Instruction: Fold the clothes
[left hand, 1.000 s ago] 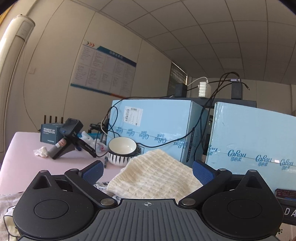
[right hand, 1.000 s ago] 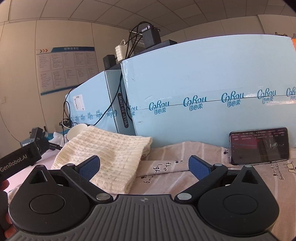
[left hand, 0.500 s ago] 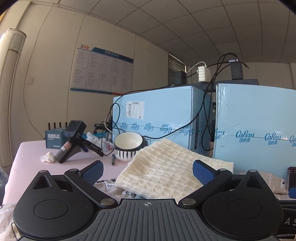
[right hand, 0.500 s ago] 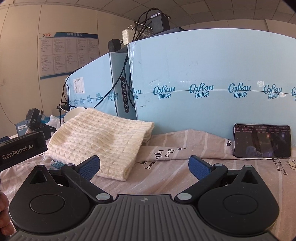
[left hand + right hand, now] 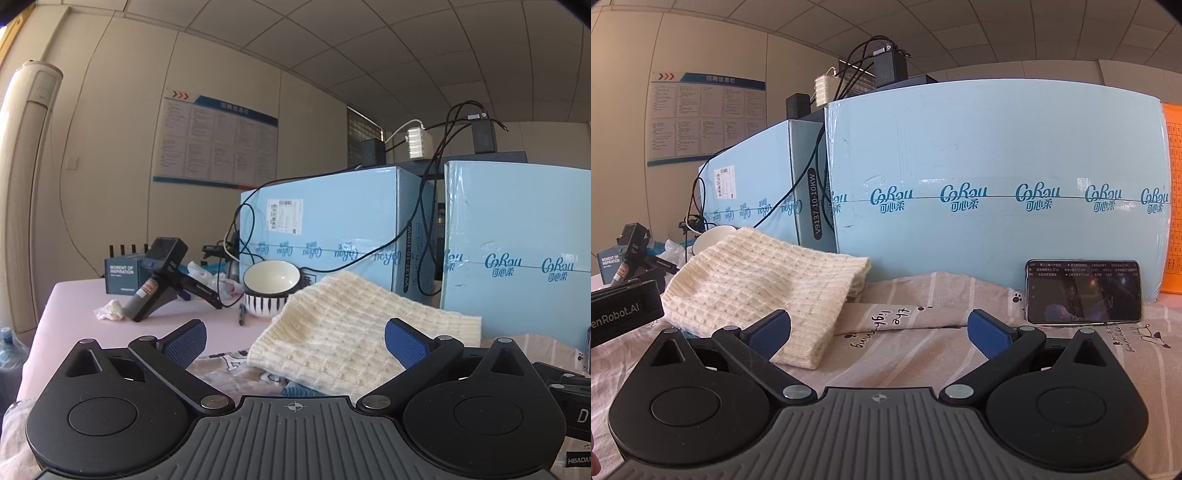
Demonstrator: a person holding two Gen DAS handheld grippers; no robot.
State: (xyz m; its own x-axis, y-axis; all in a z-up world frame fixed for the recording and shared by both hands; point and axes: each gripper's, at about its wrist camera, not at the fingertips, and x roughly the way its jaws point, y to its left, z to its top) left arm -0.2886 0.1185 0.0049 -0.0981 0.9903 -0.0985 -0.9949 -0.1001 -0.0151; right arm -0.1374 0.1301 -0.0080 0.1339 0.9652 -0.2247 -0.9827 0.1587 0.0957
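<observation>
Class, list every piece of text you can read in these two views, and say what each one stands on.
"CoRou": repeated on the pale blue cardboard boxes.
"V9137-10-10KW": black strip on a box edge.
"MOMENT OF INSPIRATION": small dark blue box.
"enRobot.AI": black device at the left edge.
"the light-ing": striped printed cloth.
"HBADA": black label, lower right.
Wall poster, shipping label, phone screen: too small to read.

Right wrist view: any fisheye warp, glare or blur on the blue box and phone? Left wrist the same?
Right wrist: blue box top edge bows strongly, corners vignetted; phone screen dim, its text too small to read. Left wrist: ceiling lines curve, the knit sweater stays sharp, sunlit; no blur in either.
</observation>
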